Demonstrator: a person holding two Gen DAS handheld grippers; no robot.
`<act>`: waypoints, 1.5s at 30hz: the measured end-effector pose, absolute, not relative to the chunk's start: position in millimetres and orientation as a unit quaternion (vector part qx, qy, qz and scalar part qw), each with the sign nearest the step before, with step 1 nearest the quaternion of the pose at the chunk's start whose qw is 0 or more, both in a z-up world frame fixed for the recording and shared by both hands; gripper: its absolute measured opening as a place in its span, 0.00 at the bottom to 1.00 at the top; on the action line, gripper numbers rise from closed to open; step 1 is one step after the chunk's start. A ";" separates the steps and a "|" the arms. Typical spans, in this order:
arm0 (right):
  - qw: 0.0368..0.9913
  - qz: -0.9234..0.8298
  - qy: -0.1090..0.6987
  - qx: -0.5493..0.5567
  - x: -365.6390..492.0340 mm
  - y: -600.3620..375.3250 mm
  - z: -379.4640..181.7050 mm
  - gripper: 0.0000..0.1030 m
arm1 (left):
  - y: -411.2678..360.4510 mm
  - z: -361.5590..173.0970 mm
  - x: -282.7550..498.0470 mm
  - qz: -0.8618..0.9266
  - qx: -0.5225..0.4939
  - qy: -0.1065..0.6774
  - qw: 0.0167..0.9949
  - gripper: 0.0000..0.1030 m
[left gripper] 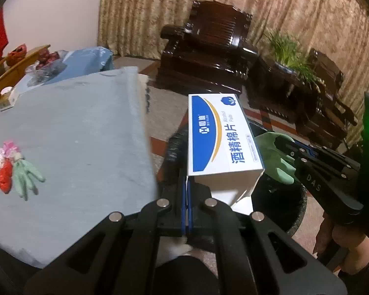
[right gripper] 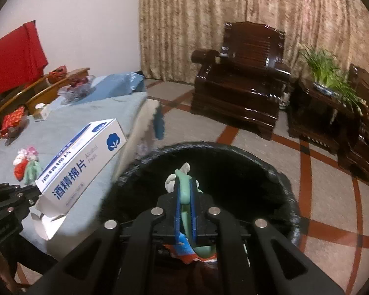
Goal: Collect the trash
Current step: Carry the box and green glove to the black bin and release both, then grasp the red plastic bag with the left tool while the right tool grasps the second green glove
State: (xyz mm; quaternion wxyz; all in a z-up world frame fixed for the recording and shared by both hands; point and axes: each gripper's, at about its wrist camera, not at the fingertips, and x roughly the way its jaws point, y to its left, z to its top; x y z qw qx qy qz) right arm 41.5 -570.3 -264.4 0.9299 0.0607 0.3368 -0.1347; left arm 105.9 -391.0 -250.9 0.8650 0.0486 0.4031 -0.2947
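My left gripper [left gripper: 187, 191] is shut on the open flap of a white and blue alcohol-pad box [left gripper: 221, 135], held just past the table edge over the black-lined bin [left gripper: 283, 211]; the box also shows in the right wrist view [right gripper: 81, 162]. My right gripper [right gripper: 186, 196] is shut on a green glove [right gripper: 184, 191] and holds it above the bin [right gripper: 209, 162]; the glove also shows in the left wrist view [left gripper: 273, 157]. On the grey-blue table cover [left gripper: 81, 135] lie another green glove [left gripper: 24, 177], a red wrapper [left gripper: 4, 177] and pink-white crumpled trash [left gripper: 5, 151].
A colourful wrapper [right gripper: 184, 248] lies inside the bin. Bags and a small box [left gripper: 7, 98] sit at the table's far end. Dark wooden armchairs [left gripper: 209, 49] and a potted plant [left gripper: 285, 49] stand by the curtain across the tiled floor.
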 end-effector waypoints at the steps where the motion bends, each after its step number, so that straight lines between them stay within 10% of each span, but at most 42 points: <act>1: 0.928 -0.141 0.339 0.063 39.3 -579.2 -268.3 0.06 | -398.5 -254.9 106.1 -0.296 0.051 0.406 0.863 0.01; 11: 0.909 -0.181 0.361 0.104 26.9 -629.0 -295.5 0.19 | -440.8 -287.9 105.2 -0.316 0.097 0.410 0.850 0.26; 15: 0.910 -0.179 0.359 0.105 17.6 -626.0 -298.6 0.23 | -415.3 -282.5 105.6 -0.287 0.093 0.398 0.866 0.57; 45: 0.926 0.090 0.361 0.053 156.5 -312.5 -281.8 0.35 | -35.2 -262.4 220.6 -0.078 0.004 0.361 0.929 0.74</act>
